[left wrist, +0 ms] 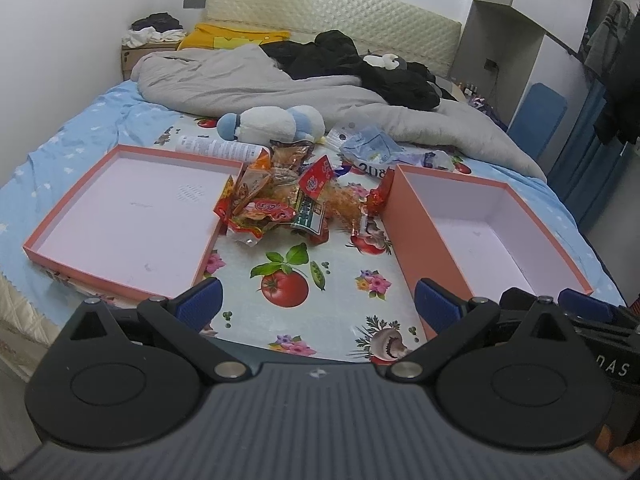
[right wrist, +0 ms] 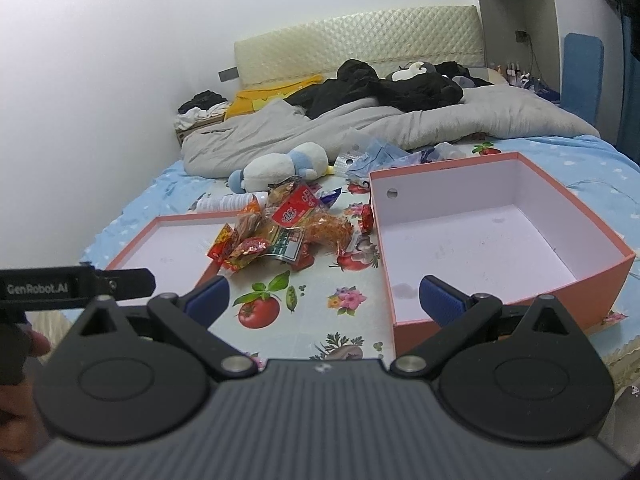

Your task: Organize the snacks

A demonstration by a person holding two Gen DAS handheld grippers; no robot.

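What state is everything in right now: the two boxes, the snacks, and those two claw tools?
Shallow pink cardboard lid: open side up, empty.
Deep pink cardboard box: open, empty.
Pile of red and orange snack packets: heaped on the cloth between the two, none boxed.
Left gripper: open, holding nothing.
Right gripper: open, holding nothing.

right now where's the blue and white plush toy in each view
Left wrist view: the blue and white plush toy lies upper centre, on the bed behind the snack pile.
Right wrist view: the same toy lies left of centre, again just behind the pile.
Shared landmark: the deep pink box, to the right of the snacks in both views.
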